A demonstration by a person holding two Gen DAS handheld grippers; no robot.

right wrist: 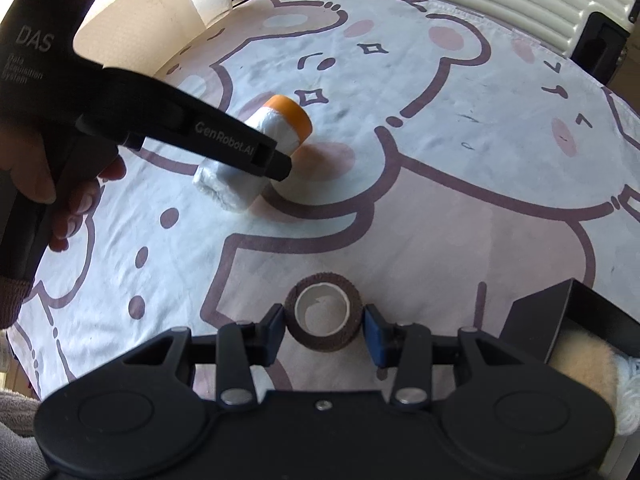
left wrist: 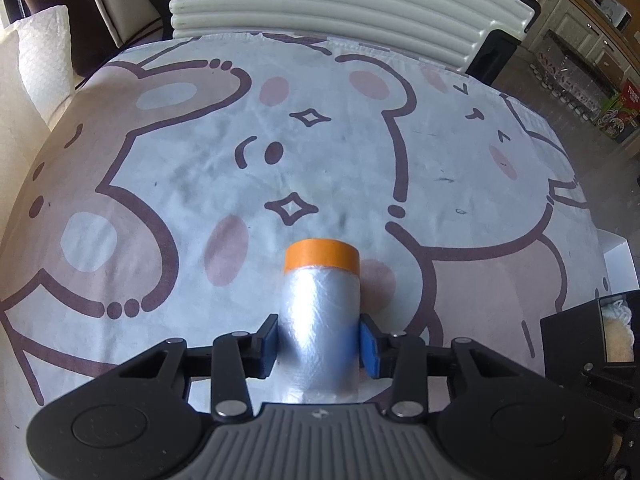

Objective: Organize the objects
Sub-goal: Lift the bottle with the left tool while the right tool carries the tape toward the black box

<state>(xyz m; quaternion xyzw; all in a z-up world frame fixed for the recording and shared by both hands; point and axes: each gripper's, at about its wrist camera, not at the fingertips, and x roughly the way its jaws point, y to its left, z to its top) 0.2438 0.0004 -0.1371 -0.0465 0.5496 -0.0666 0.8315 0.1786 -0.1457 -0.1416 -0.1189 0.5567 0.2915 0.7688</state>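
Nearest in the right wrist view, the right hand-held gripper (right wrist: 324, 330) has a brown tape roll (right wrist: 325, 322) between its blue pads, roll lying flat on the cartoon-bear cloth (right wrist: 460, 216) w/ its pale core facing up; pads sit at the roll's sides, a thin gap seems to show at the right pad, so can't tell if it's truly pinched. Just right of the roll, at the frame edge, a black box (right wrist: 560, 304) w/ something fluffy cream-coloured inside. Farther from the roll and to its left, the left hand-held gripper (left wrist: 319, 340) is pressed onto a film-wrapped roll w/ orange end (left wrist: 320, 304), pads touching both sides of the silvery film; that roll lies on its side on the cloth, orange end pointing away. A person's fingers (right wrist: 80, 200) wrap the left gripper's handle. Beyond the brown roll, past the cloth's far edge, a ribbed white suitcase (left wrist: 328, 4), and far left a paper-towel roll (left wrist: 44, 52).
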